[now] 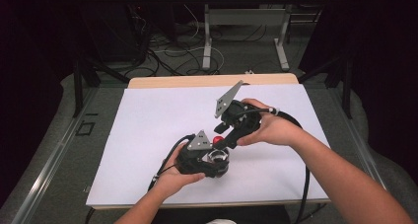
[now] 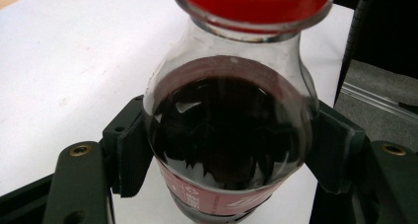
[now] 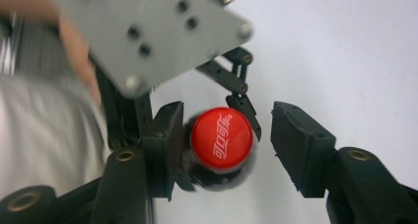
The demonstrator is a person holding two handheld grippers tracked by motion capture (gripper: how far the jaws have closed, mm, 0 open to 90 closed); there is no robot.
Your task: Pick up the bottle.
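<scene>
Bracing hold: left hand-held gripper [image 1: 213,161] pinches the cola bottle [image 2: 229,130] at its shoulder, steadying it upright on the white tabletop [image 1: 148,120].
Cap: red cap [image 3: 222,139] sits between the right hand-held gripper [image 3: 224,145]'s spread jaws; one pad touches, the other stands apart.
Judgement: placed ready for unscrewing.

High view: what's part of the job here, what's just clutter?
In the job:
cola bottle, clamped in left gripper
red cap
right gripper, jaws open around the cap

Just about:
white table sheet
floor cables
second table's legs
</scene>
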